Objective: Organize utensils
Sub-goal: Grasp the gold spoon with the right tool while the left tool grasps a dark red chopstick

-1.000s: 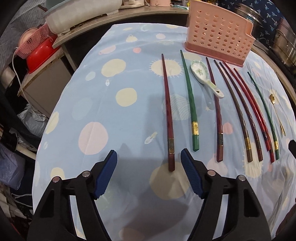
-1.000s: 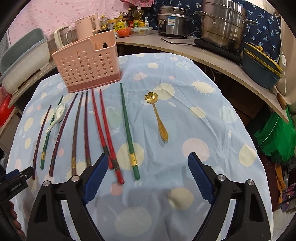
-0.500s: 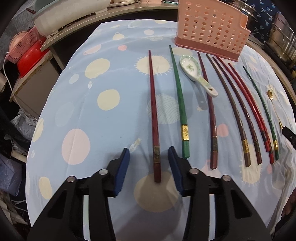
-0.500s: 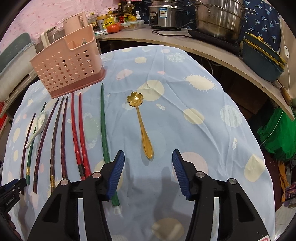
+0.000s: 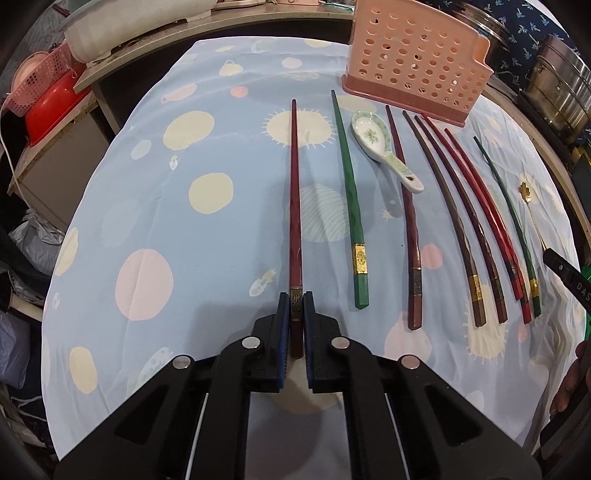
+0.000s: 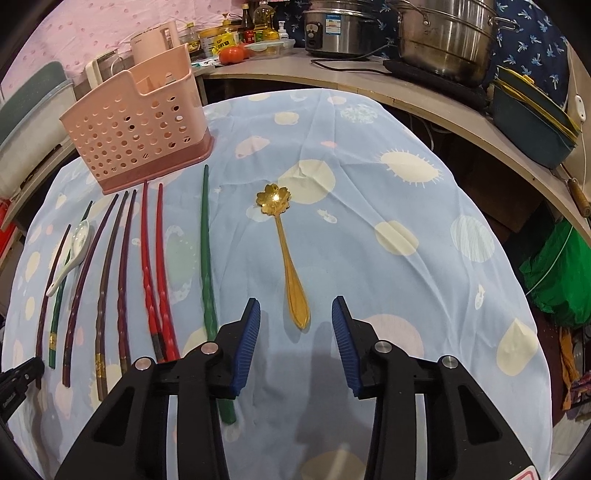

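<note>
Now my left tongs (image 5: 296, 308) are pinching one of eight chopsticks (image 5: 294, 206); right tongs (image 6: 295, 314) are closing around one gold spoon (image 6: 288, 258), beside one ceramic spoon (image 5: 380, 151).

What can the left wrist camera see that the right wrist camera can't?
Only the left view shows the left gripper shut on the end of a dark red chopstick, plus a red tub off the table. Only the right view shows the right gripper, its jaws closing either side of the gold spoon's handle, not touching it, and the rice cooker. Both show the pink basket, the white spoon and the row of chopsticks.
</note>
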A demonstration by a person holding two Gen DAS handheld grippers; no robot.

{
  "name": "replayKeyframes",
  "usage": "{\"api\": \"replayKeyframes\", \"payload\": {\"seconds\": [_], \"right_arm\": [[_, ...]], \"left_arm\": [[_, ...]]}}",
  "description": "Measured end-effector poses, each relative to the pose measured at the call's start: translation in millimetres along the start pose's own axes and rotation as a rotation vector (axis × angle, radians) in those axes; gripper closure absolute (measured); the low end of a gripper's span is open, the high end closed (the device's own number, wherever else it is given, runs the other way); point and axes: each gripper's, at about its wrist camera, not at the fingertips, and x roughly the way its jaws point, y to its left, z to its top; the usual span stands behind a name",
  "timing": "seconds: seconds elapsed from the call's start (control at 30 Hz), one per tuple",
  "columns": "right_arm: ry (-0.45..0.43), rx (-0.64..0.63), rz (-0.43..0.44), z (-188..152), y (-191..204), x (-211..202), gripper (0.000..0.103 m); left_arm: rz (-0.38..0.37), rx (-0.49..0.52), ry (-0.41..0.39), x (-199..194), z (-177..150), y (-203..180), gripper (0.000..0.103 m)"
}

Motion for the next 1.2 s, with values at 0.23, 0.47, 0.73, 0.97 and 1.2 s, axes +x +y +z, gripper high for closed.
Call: {"api": "replayKeyframes", "payload": {"seconds": [0.23,0.47,0.73,0.97,1.2], "right_arm": [[0.017,-0.003,0.013,4.0,-1.1,15.8,0.080],[0.018,-0.025,0.037,0.5,0.9,13.2,0.093],[0.007,-0.025,0.071,-9.4,0.9,-9.4,0.093],[-0.035,-0.044,0.113,-16.3,6.9,-51.1,0.097],[-0.070,-0.046,0.140,-20.2,8.7,-80.9,0.101]], "left_arm": [[0.008,0.005,0.002,1.3,0.6,-0.8,0.096],[0.005,0.007,0.003,-0.7,-0.1,-1.5,0.096],[0.001,0.005,-0.023,-17.0,-5.4,-1.1,0.096],[-0.012,0.001,-0.075,-42.8,-10.0,1.8,0.096],[-0.021,-0.006,-0.143,-75.1,-14.0,6.1,0.096]]}}
